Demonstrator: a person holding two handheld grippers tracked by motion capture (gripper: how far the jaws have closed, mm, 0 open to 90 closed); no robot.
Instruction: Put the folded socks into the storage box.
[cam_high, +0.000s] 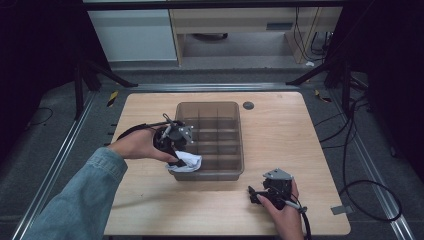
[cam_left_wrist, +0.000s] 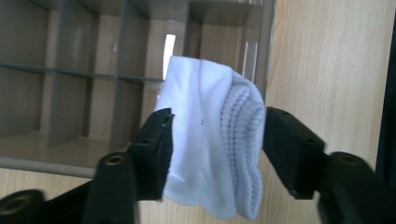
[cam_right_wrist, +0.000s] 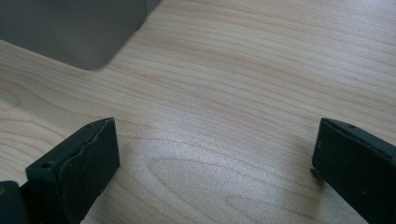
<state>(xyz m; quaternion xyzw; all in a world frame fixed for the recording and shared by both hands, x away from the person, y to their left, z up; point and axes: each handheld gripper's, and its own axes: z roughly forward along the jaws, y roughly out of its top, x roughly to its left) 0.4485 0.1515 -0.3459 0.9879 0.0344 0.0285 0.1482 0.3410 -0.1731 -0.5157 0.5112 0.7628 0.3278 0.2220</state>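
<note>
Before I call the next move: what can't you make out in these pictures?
- Sock: its lower end is cut off by the bottom edge of the left gripper view; in the high view the left gripper covers part of it.
- Bin: whether the sock touches its rim cannot be told.
- Right gripper: its tips are too small and dark in the high view.
- Grey disc: too small to identify.
</note>
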